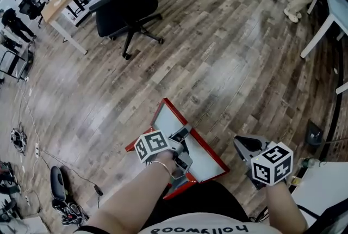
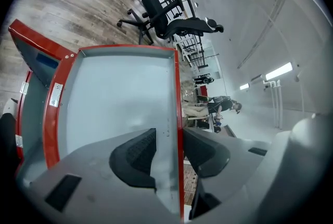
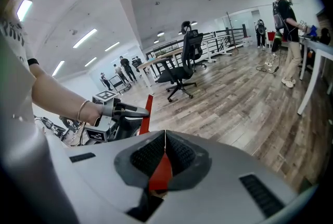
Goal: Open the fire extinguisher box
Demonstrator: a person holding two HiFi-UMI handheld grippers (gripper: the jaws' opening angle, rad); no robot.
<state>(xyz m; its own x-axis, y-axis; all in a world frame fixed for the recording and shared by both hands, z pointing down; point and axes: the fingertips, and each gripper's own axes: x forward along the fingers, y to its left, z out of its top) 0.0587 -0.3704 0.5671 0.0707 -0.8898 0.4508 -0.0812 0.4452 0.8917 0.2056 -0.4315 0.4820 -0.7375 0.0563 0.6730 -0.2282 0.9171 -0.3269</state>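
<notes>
The left gripper (image 2: pixel 169 139) has its jaws narrowed onto the red rim of the grey-panelled metal door (image 2: pixel 125 92). The door stands swung well clear of the red fire extinguisher box (image 2: pixel 39 40), low down right in front of the person, so the opening looks all but done, and what's left is easing the door to rest and letting go cleanly. The right gripper (image 1: pixel 247 146) hangs just beside the door's corner, jaws pinched together on nothing. Only the head view shows that gap, only the left gripper view shows the white hinge plate (image 2: pixel 54 95), and only the right gripper view catches a standing person (image 3: pixel 286 25) beyond the black office chair (image 3: pixel 182 64).
</notes>
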